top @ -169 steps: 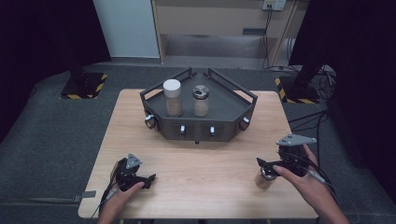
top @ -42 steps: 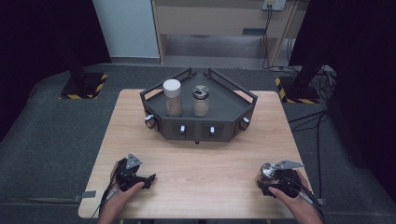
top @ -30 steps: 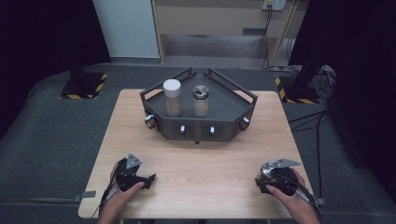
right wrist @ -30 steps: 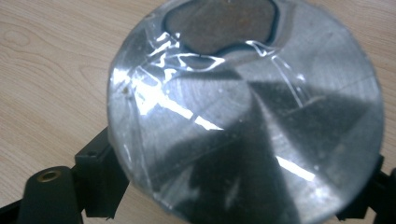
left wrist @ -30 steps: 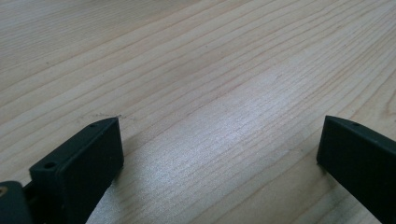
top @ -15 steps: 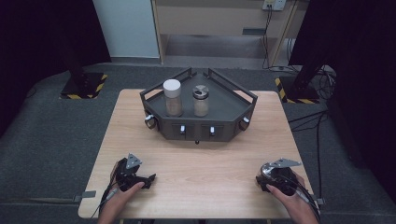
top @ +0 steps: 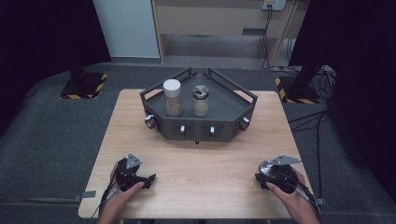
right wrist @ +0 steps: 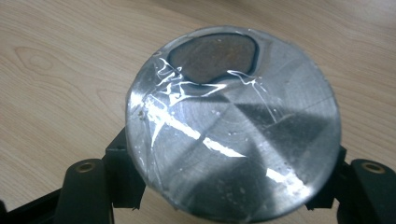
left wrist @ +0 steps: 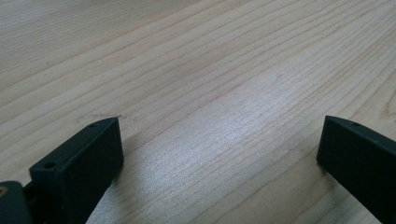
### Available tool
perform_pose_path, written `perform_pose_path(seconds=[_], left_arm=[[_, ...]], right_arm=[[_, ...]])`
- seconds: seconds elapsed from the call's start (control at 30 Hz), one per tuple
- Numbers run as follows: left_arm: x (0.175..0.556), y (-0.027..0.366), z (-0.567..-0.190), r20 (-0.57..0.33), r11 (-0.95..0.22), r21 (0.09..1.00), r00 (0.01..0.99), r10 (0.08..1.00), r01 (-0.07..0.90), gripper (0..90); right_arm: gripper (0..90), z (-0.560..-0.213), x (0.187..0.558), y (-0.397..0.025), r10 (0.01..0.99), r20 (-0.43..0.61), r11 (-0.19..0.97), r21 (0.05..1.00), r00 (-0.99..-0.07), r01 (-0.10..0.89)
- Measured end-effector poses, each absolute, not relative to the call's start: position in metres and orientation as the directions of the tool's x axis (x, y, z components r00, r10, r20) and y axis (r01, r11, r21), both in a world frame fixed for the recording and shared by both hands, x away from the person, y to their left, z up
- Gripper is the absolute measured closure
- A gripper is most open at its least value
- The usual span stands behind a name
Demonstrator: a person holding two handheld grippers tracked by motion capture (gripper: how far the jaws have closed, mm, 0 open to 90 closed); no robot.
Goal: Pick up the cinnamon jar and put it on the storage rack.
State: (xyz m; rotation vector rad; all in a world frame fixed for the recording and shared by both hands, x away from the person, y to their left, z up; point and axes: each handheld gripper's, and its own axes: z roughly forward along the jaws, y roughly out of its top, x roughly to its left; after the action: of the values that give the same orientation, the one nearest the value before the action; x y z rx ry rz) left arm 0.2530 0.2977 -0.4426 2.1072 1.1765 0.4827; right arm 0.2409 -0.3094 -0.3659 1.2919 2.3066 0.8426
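Observation:
My right gripper (top: 265, 176) stands at the table's near right corner, shut on a small jar (top: 267, 168) with a shiny metal lid. In the right gripper view the round lid (right wrist: 233, 126) carries clear film and a dark oval opening, and the jaws press on either side below it. My left gripper (top: 150, 179) rests on the wood at the near left, jaws wide apart with bare table between them (left wrist: 219, 144). A white-lidded jar (top: 172, 98) and a metal-lidded jar (top: 201, 100) stand upright side by side in the dark tray (top: 233, 114).
The dark angular tray has knobs and small switches on its front wall and sits at the far middle of the wooden table (top: 201, 158). Grey floor mats surround the table, and cables run along the floor at the right.
Since the earliest frame my right gripper has come down and nearer to the table's front edge with the jar. Over the last second it barely shifts. The left gripper stays put.

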Motion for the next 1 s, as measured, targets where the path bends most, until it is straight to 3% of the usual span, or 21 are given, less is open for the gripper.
perform_pose_path(seconds=[1.0], left_arm=[[0.253, 0.298, -0.443, -0.002, -0.371, 0.705, 0.525, 0.851, 0.604, 0.0]], right_arm=[[31.6, -0.332, 0.249, -0.3, 0.838, -0.044, 0.433, 0.66, -0.543, 0.614]])
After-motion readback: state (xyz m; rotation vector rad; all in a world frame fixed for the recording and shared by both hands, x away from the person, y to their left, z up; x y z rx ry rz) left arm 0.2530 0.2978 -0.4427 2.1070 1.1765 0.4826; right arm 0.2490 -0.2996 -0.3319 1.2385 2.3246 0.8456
